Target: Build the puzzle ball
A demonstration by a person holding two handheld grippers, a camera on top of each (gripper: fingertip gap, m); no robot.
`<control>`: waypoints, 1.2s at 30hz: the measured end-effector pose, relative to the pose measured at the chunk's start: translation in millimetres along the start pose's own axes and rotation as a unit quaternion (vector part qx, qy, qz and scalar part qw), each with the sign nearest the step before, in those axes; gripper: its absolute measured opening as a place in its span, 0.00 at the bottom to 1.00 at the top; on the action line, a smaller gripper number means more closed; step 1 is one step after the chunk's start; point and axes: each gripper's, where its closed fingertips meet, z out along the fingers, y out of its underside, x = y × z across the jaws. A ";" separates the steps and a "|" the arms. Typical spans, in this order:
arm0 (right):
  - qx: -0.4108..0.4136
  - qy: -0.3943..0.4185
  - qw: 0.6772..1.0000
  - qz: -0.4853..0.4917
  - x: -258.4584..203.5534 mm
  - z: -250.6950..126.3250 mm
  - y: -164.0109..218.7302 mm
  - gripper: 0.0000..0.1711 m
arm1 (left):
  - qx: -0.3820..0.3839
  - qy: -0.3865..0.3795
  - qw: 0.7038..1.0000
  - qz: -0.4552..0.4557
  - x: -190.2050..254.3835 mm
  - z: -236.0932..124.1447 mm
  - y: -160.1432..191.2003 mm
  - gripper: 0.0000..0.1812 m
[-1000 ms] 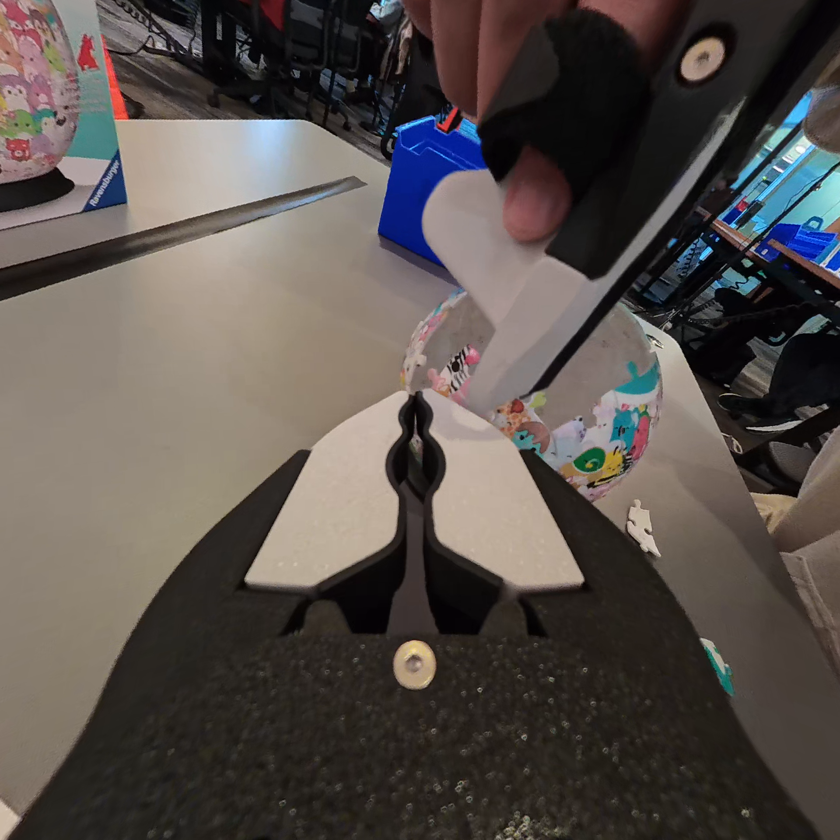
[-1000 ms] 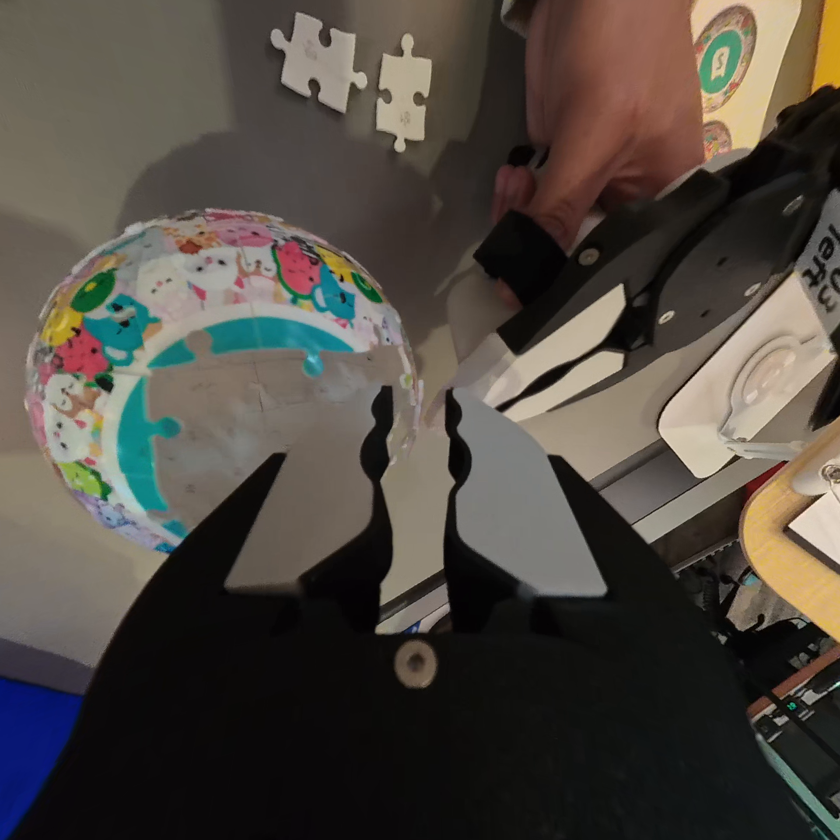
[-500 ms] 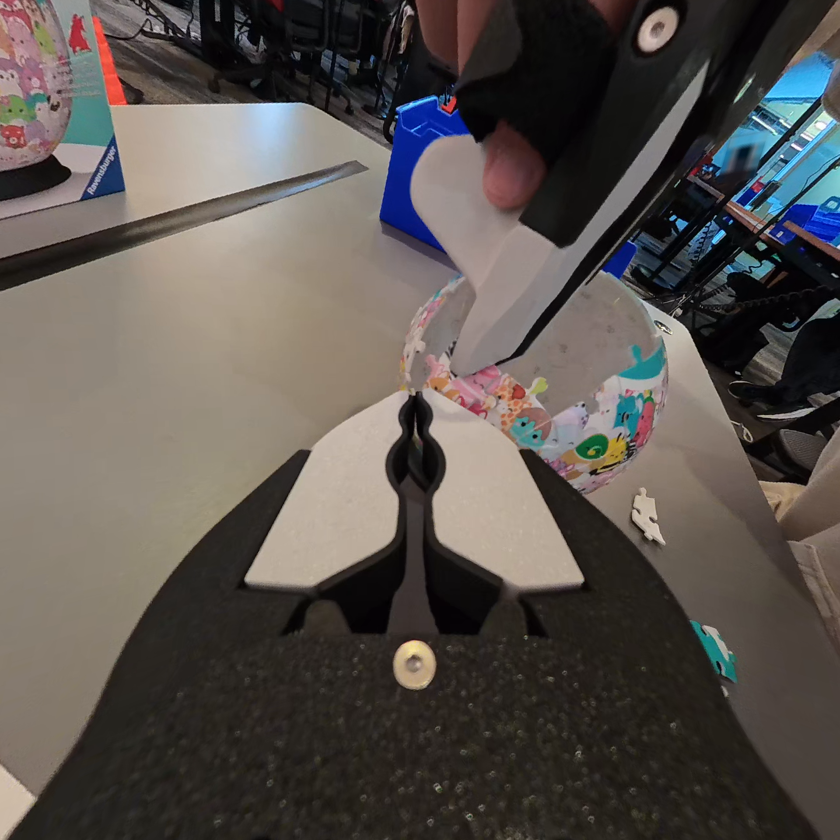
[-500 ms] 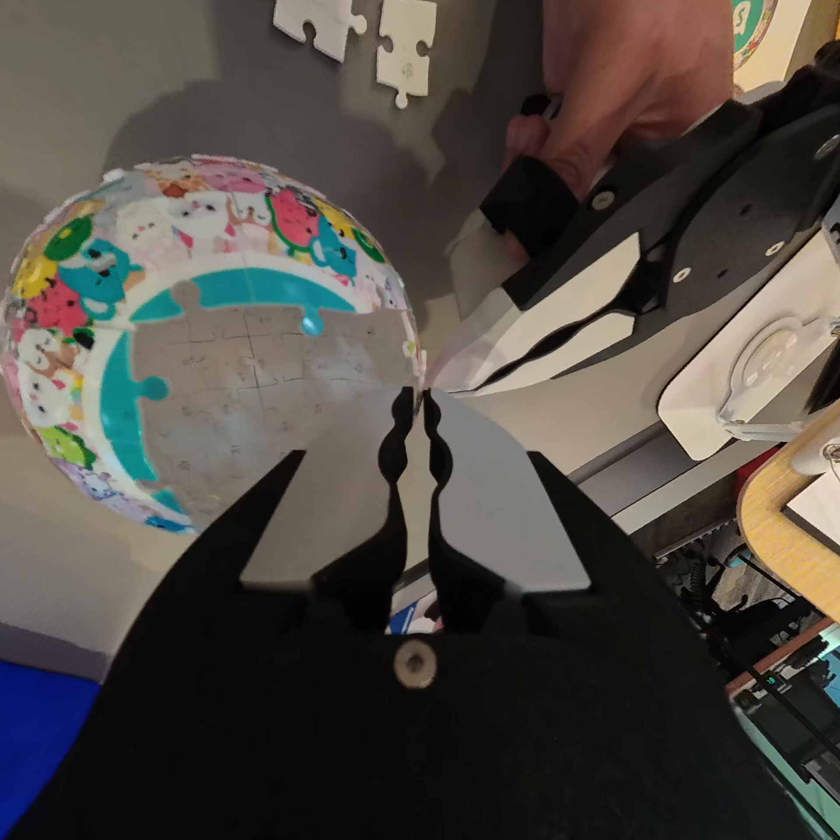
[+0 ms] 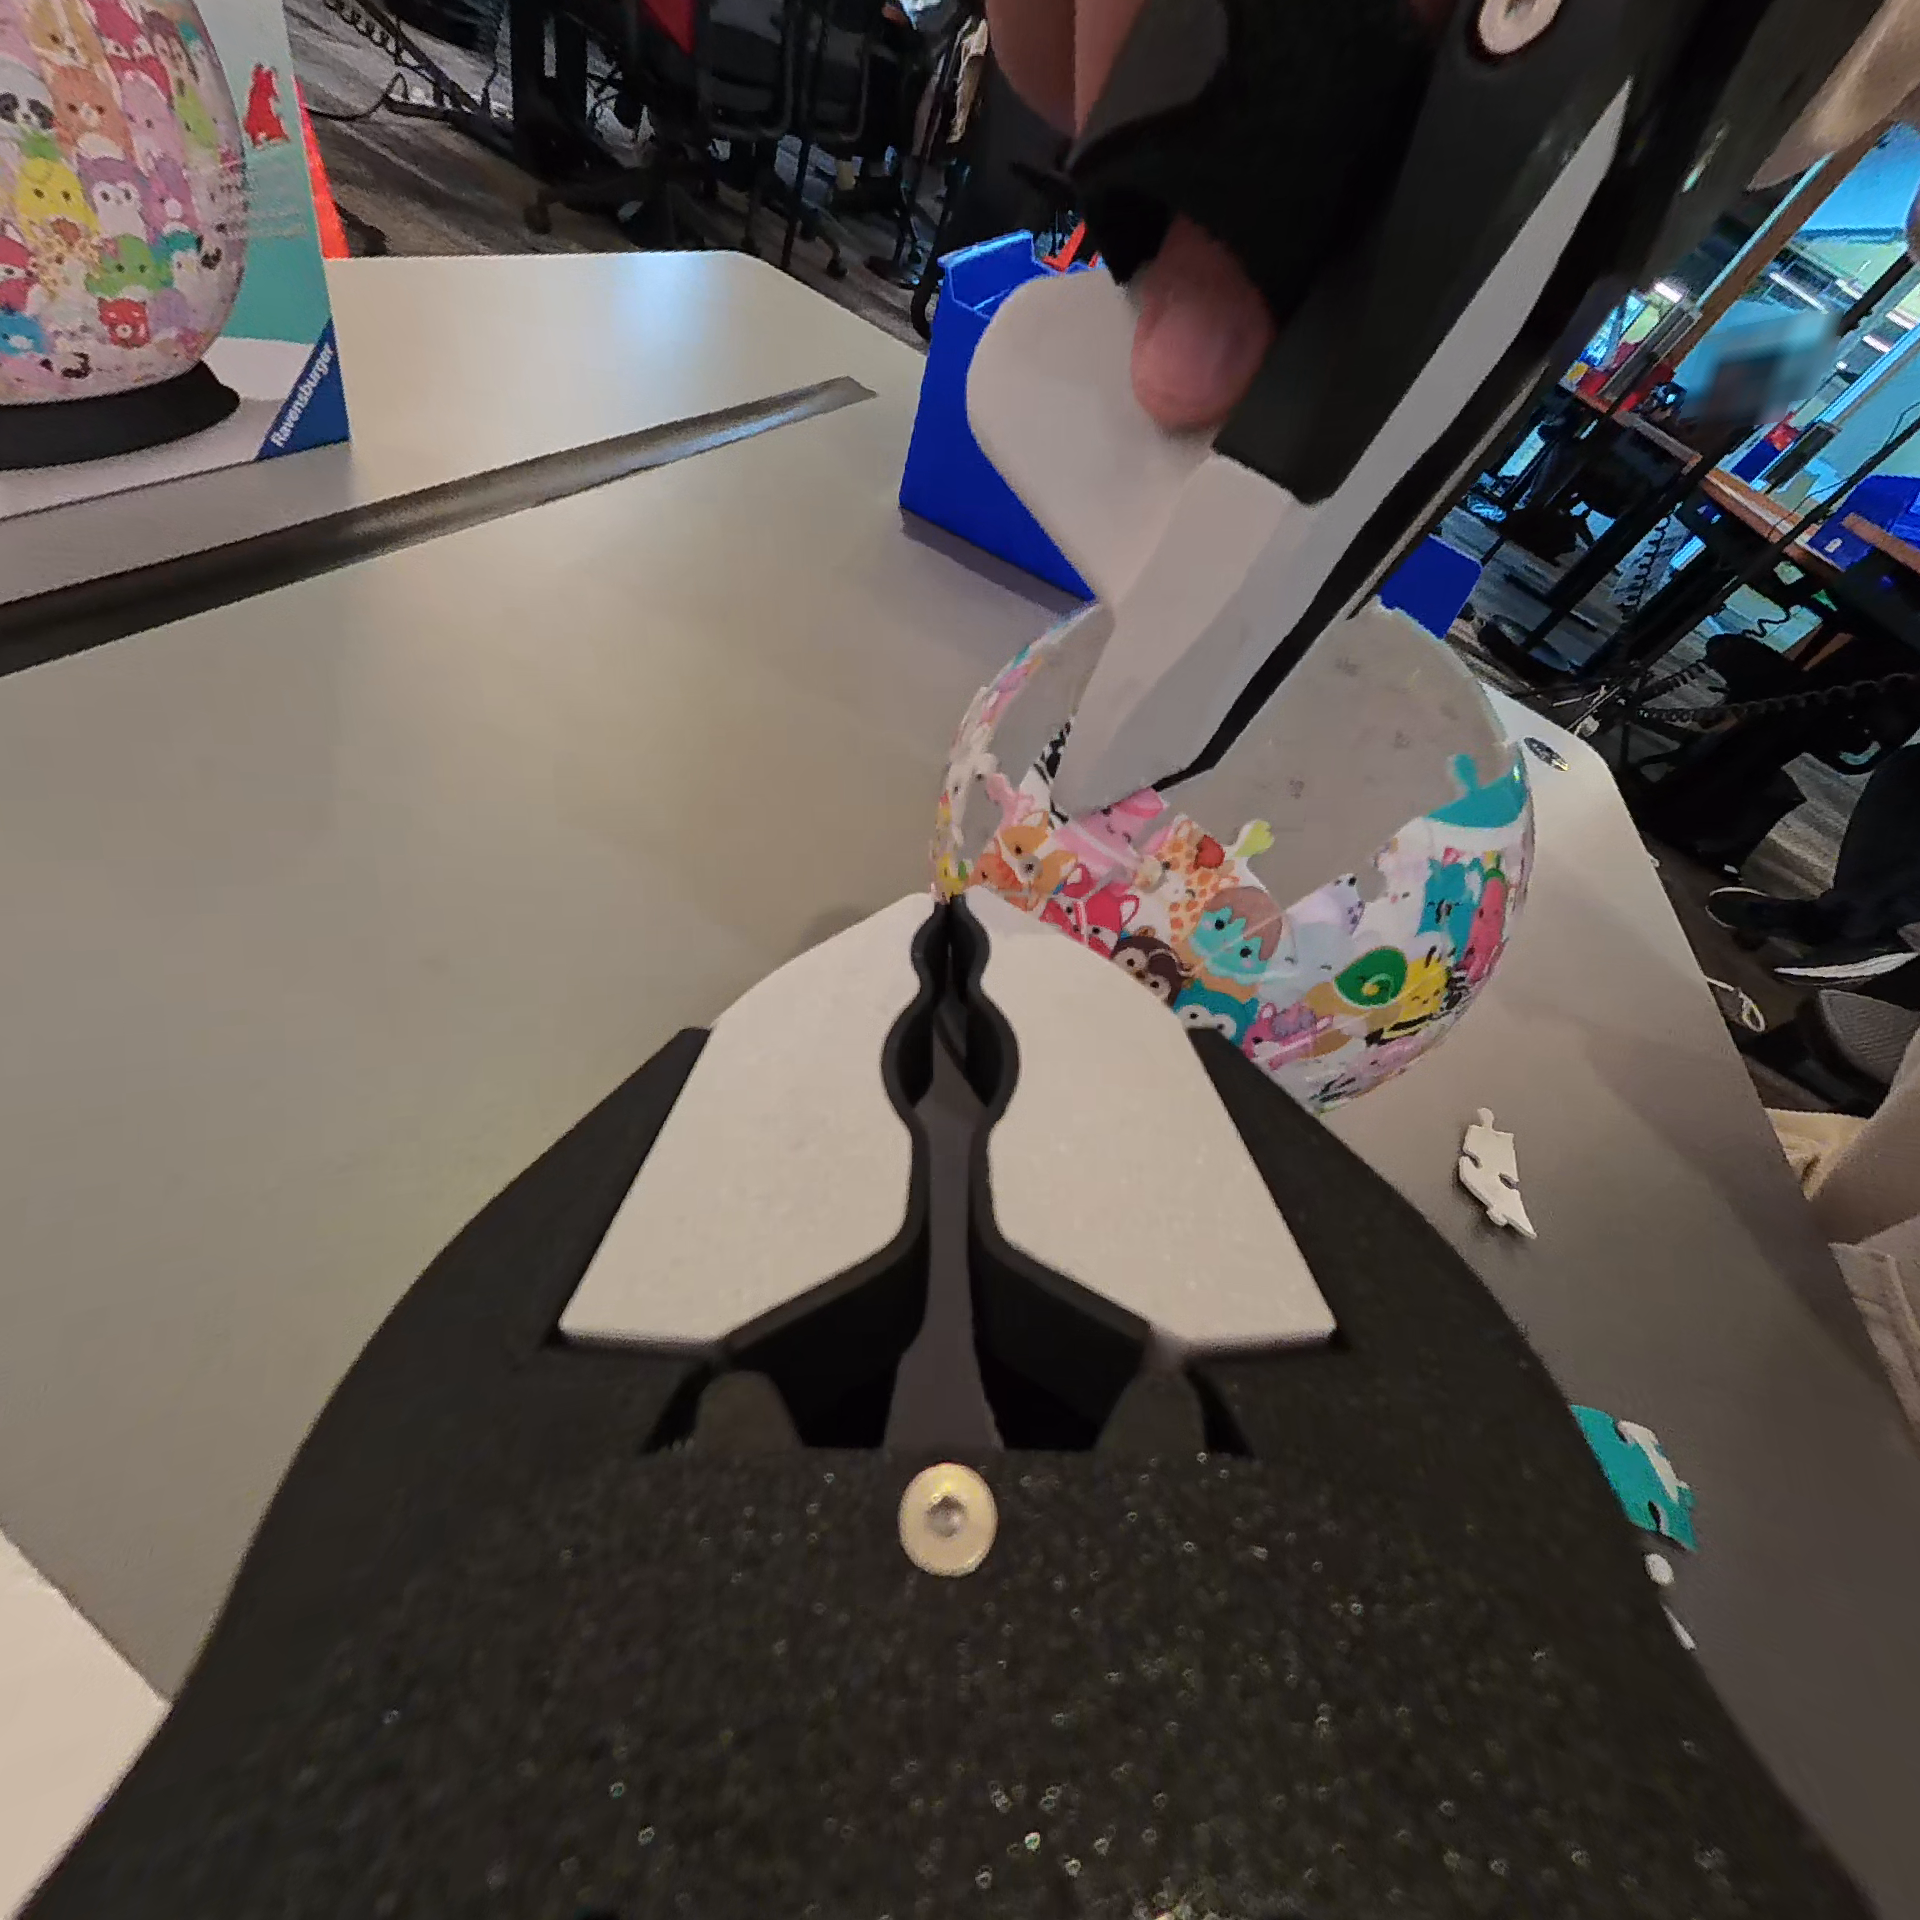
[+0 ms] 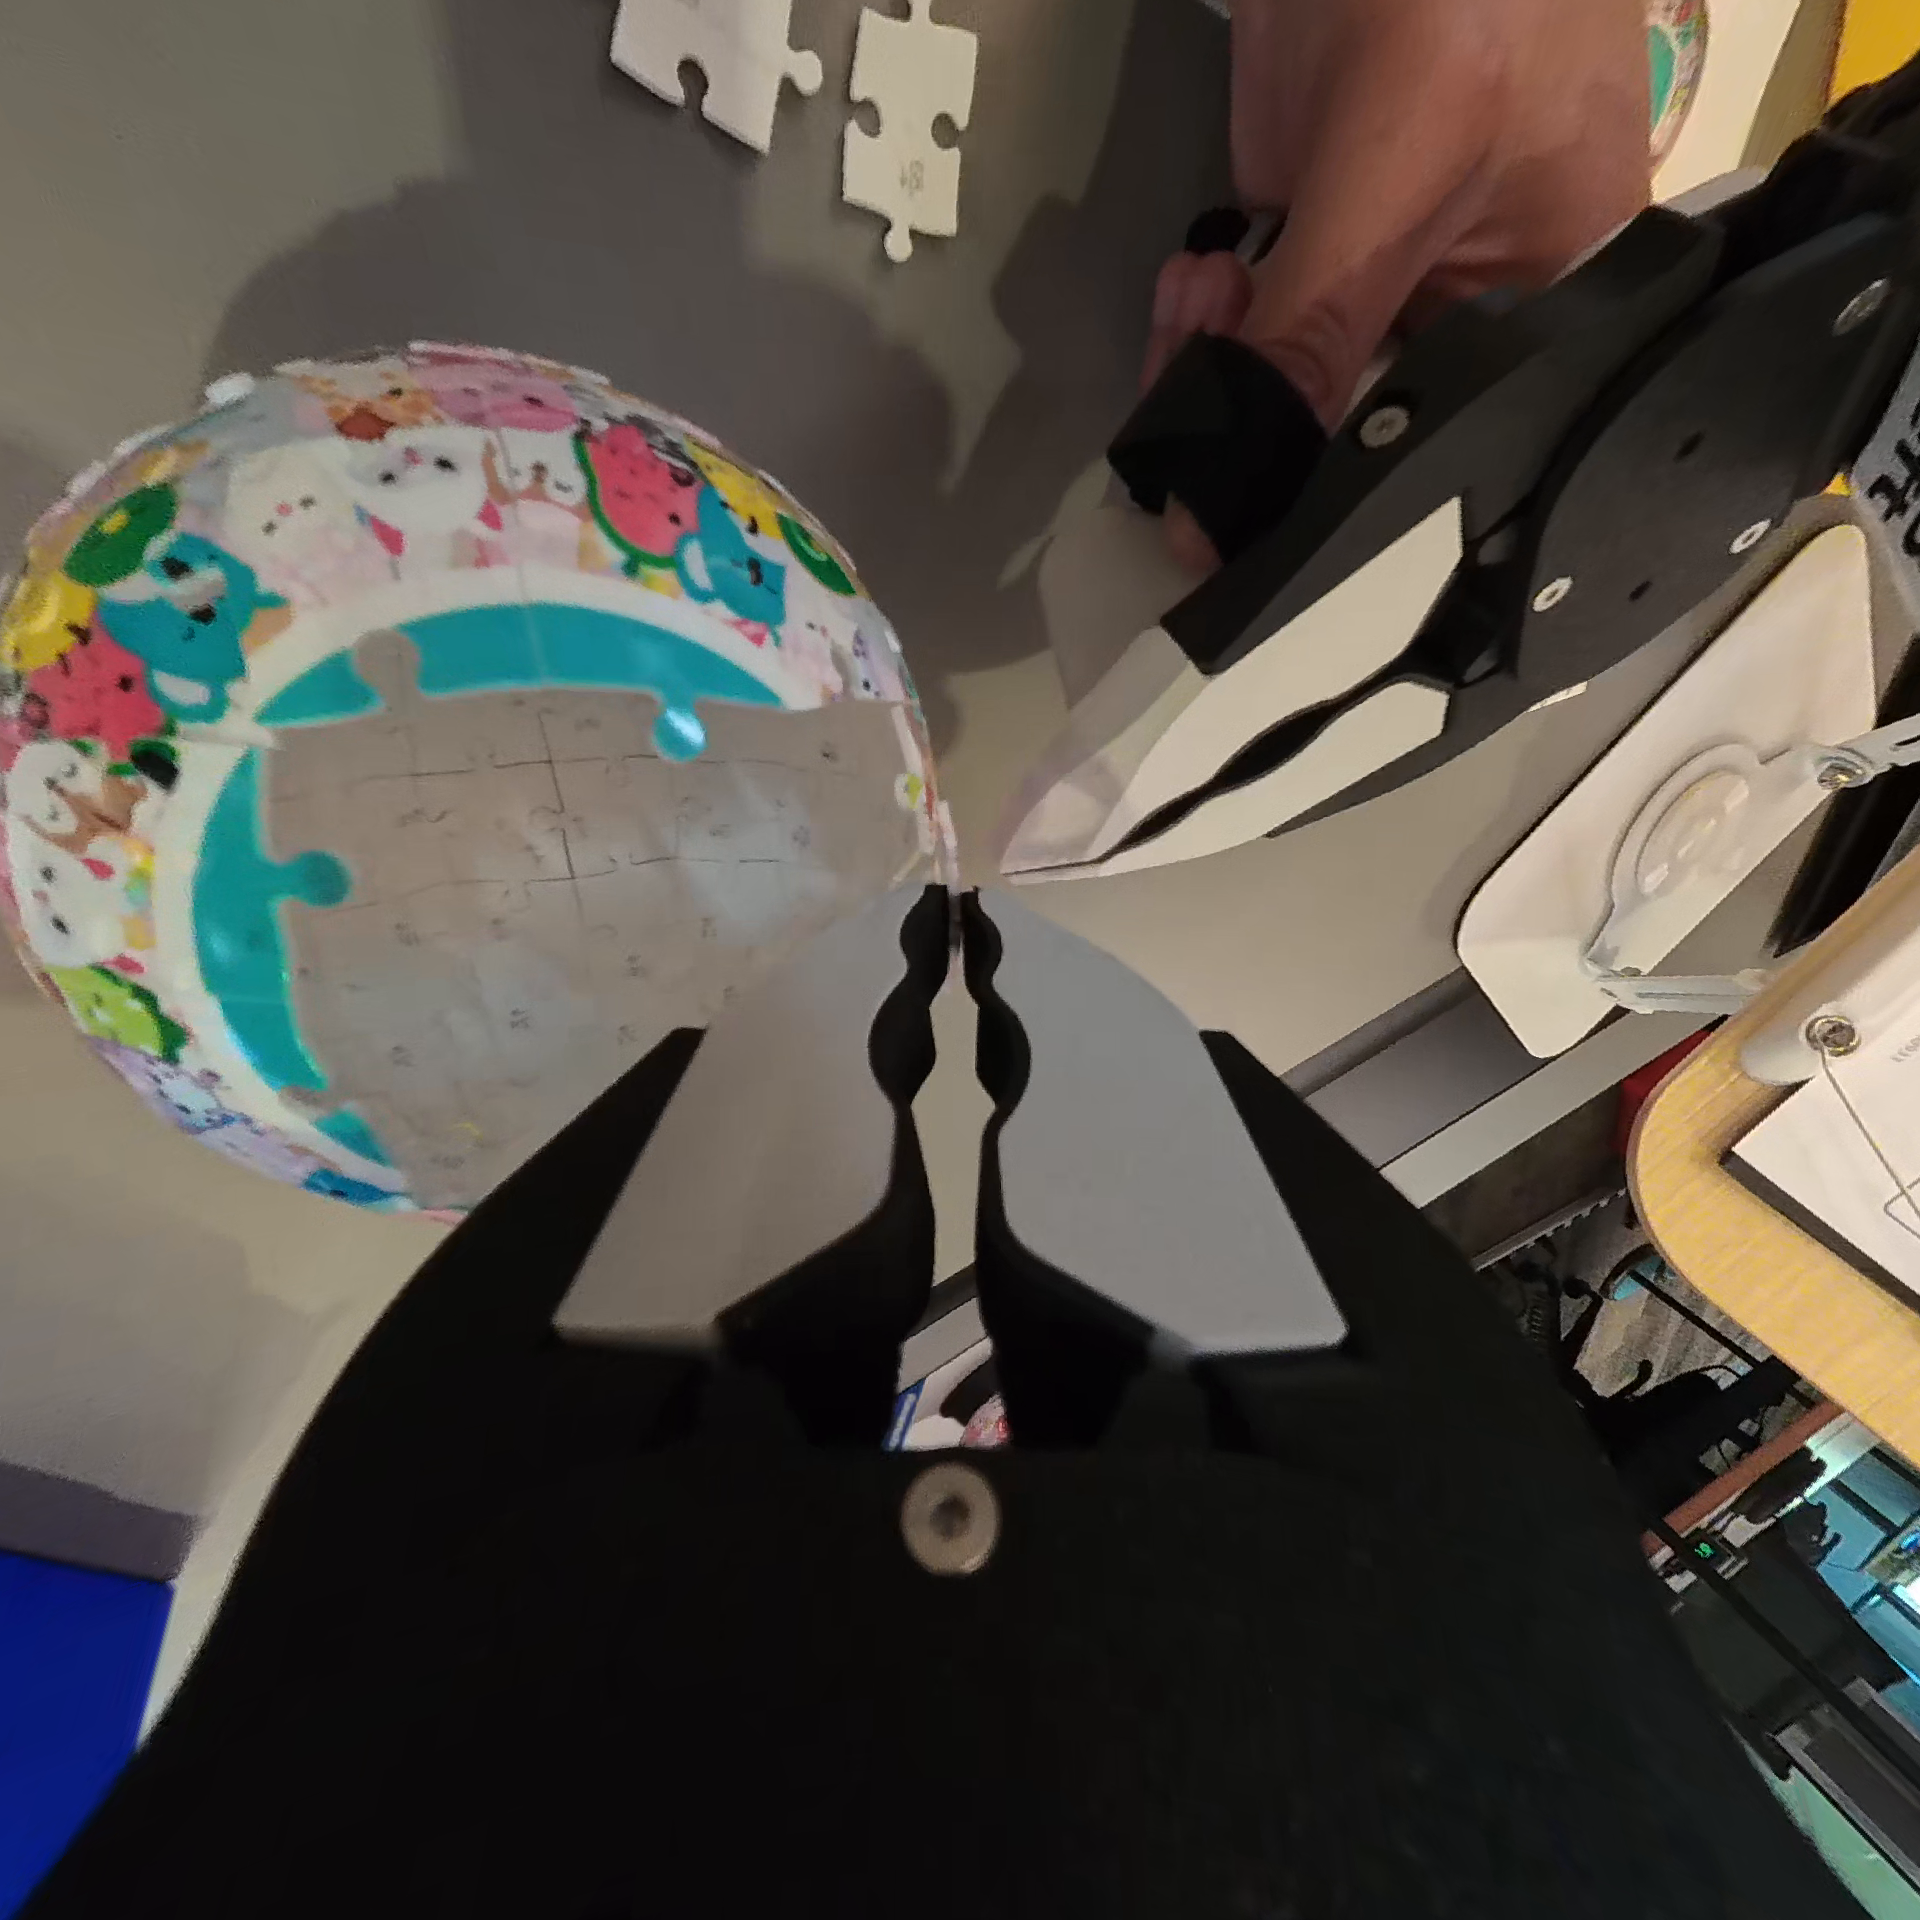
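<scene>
The partly built puzzle ball [image 5: 1299, 935] is an open, colourful shell on the grey table [image 5: 416, 831], with its grey inside showing. My left gripper [image 5: 948, 914] is shut, its tips right at the ball's near-left rim; nothing shows between them. My right gripper [image 5: 1122, 795] comes down from above, one finger inside the shell and one outside. In the right wrist view the right gripper [image 6: 954, 902] is shut on the thin rim of the ball [image 6: 468, 883]. The left gripper [image 6: 1003, 873] points at that same spot from the right.
A white loose piece [image 5: 1496, 1184] and a teal piece [image 5: 1636, 1486] lie right of the ball near the table edge. Two white pieces [image 6: 909, 135] lie beyond the ball. A blue bin [image 5: 977, 447] stands behind it, and the puzzle box [image 5: 156, 229] at the far left. Both grippers' tips are close together, under 4 cm apart. The white loose piece [image 5: 1496, 1184] is about equally far from each gripper, around 20 centimetres.
My right gripper, open a second ago, has closed onto the ball's rim. The ball has tilted and shifted slightly. My left gripper stayed shut at the rim.
</scene>
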 end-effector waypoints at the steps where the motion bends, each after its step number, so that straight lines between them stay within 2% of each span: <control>1: -0.001 0.000 1.000 0.001 0.1 -0.4 -0.1 0.01 | 0.000 0.000 1.000 0.001 0.2 0.2 0.3 0.00; 18: 0.006 -0.005 1.000 0.000 -2.0 -2.0 -3.0 0.01 | 0.020 0.018 1.000 -0.002 5.1 -0.1 -11.5 0.00; 29: 0.021 -0.011 1.000 -0.007 -7.5 -3.9 -8.0 0.01 | 0.010 0.027 1.000 -0.009 7.6 4.2 -6.6 0.00; 36: 0.013 0.034 0.999 0.019 9.2 -24.2 -2.0 0.01 | 0.010 0.022 1.000 -0.010 5.8 2.7 -5.1 0.00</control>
